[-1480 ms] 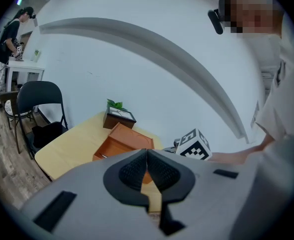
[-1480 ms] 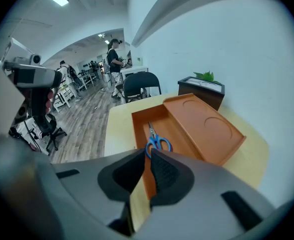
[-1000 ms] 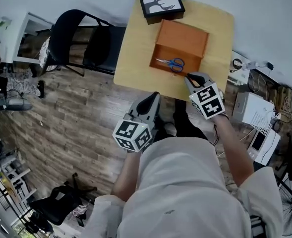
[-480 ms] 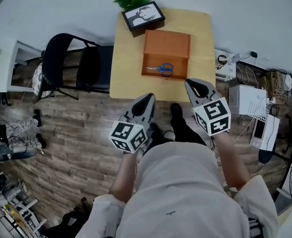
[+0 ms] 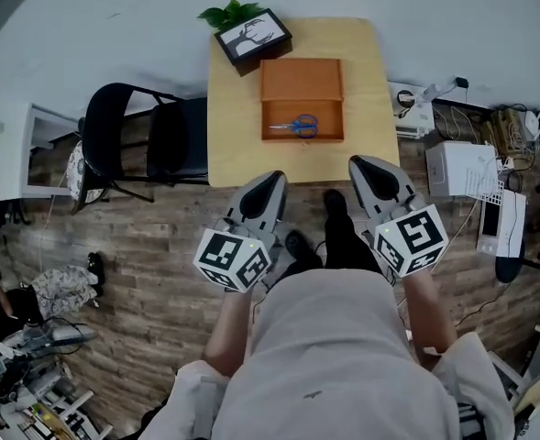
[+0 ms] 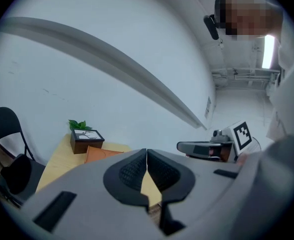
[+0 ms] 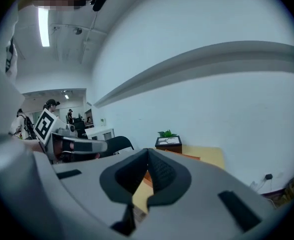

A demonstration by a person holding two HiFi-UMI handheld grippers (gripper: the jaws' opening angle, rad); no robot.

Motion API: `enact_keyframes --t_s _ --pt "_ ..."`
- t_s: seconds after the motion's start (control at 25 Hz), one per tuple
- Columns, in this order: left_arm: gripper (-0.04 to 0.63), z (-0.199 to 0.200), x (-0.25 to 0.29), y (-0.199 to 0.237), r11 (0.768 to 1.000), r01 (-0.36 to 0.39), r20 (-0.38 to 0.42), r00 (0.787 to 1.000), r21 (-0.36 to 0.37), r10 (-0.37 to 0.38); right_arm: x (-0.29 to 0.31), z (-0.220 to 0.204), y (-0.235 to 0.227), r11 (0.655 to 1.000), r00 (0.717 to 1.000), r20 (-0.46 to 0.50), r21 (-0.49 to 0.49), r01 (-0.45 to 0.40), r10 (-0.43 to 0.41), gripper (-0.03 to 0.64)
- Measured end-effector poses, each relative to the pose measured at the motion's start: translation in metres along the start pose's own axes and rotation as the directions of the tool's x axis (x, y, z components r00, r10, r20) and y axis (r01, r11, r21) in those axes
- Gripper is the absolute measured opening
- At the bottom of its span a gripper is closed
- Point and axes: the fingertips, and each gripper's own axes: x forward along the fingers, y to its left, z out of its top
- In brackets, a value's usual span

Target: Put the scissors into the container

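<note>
left gripper (image 5: 268,183) and right gripper (image 5: 366,165) are both clenched on nothing, jaws pressed together, held short of the table (image 5: 366,81). the scissors (image 5: 297,125) lie flat inside the container (image 5: 302,81). judgement: placement looks complete, so neither gripper has anything to hold.

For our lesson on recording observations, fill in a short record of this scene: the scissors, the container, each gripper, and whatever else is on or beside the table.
scissors: blue-handled, lying inside the container
container: orange box, open, on the wooden table
left gripper: jaws together, empty, short of the table's near edge
right gripper: jaws together, empty, short of the near edge
framed picture: far end of the table, plant behind it
chair: black, beside the table
</note>
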Motion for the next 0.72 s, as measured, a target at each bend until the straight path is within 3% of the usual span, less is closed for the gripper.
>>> enact_keyframes --t_s 0.4,0.72 --pt "0.008 -0.008 -0.02 -0.01 0.998 0.013 -0.021 1.0 0.057 -0.012 -0.027 -0.005 0.022 0.999 0.998 0.05 0.022 0.029 -0.03 -0.002" --pt "0.008 -0.014 -0.028 -0.011 0.998 -0.006 -0.029 1.0 0.057 0.008 -0.027 -0.014 0.04 1.0 0.999 0.046 0.023 -0.011 0.01 -0.002"
